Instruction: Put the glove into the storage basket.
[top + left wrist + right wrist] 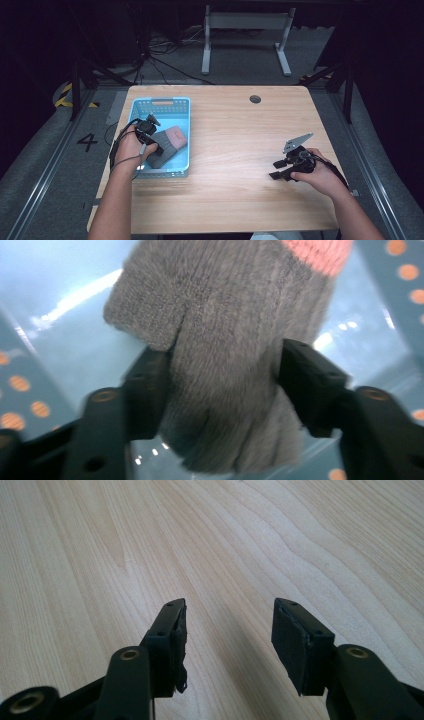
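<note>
A grey knit glove (pixel 169 141) with a pink cuff lies in the light blue basket (pixel 161 100) at the table's left. My left gripper (pixel 153 148) reaches down into the basket over the glove's grey end. In the left gripper view the glove (pixel 225 310) lies between the jaws of the left gripper (pixel 225 375), which stand wide at its two sides without squeezing it. Over bare wood at the right of the table, my right gripper (pixel 276 170) is held open, and the right gripper (pixel 227 622) has nothing between its jaws.
The basket's perforated walls (pixel 20 385) rise close on both sides of the left gripper. A round cable hole (pixel 255 99) sits near the wooden table's (pixel 230 150) far edge. Beyond the table stand a white frame and cables on the floor.
</note>
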